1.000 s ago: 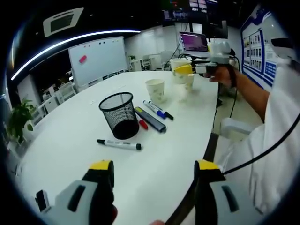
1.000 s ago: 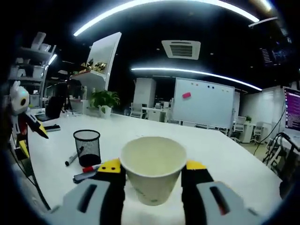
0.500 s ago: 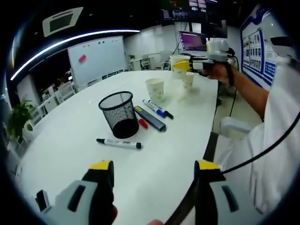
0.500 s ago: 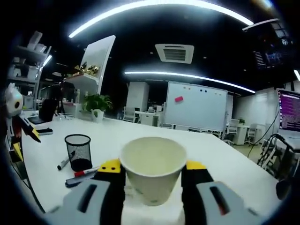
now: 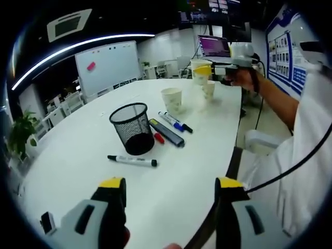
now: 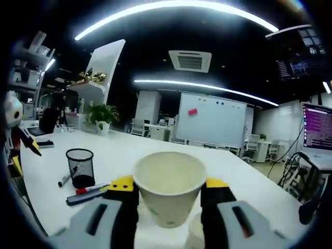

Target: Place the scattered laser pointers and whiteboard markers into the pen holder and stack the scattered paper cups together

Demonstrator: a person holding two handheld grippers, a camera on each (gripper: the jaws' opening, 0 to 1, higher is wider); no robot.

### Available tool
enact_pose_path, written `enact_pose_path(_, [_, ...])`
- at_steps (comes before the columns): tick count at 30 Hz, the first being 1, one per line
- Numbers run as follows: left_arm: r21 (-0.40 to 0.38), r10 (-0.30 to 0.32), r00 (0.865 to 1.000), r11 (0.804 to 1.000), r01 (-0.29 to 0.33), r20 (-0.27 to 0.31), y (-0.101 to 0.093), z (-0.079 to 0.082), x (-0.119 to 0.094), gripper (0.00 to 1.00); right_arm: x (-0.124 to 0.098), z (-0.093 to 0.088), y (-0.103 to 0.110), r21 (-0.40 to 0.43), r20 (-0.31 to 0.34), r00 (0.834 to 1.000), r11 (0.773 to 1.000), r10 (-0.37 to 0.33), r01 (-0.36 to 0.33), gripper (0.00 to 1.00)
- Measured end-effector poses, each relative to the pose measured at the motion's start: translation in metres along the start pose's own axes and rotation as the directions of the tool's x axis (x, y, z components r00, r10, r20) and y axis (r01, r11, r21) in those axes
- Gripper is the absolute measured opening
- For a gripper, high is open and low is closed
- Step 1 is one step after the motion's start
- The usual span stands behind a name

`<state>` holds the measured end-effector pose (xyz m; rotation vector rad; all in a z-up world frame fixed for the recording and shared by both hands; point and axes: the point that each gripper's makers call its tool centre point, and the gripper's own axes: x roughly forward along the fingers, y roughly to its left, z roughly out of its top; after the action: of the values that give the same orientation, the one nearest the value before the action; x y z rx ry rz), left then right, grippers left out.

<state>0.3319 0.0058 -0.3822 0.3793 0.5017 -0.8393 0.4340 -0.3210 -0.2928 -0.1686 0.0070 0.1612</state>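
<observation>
White paper cup (image 6: pixel 168 192) sits clamped between the jaws of the right gripper (image 6: pixel 168 194), held up over the far edge of the table (image 5: pixel 78 171) just above another small cup (image 5: pixel 208 88). A third cup (image 5: pixel 172 98) stands nearer the table's middle. No stack is made yet, by my reading. The mesh pen holder (image 5: pixel 133 127) looks empty; a black marker (image 5: pixel 132 160), a blue-capped marker (image 5: pixel 174 121), a red pen (image 5: pixel 158 137) and a dark laser pointer (image 5: pixel 167 132) lie beside it. The left gripper (image 5: pixel 171 194) hangs open and empty over the near edge.
</observation>
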Motion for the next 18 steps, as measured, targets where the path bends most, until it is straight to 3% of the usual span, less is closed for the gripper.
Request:
enact_pose_path(11, [-0.004,0.009,1.0,1.0,-0.009,0.001,0.003,0.0,-0.001,0.7,-0.001,0.006,-0.008,-0.023,0.021,0.999,0.999,-0.03,0.031,0.48])
enact_pose_path(18, [-0.002,0.009,1.0,1.0,-0.009,0.002,0.004,0.001,-0.001,0.7,-0.003,0.004,-0.023,-0.04,0.039,0.995,0.994,-0.096,0.098,0.48])
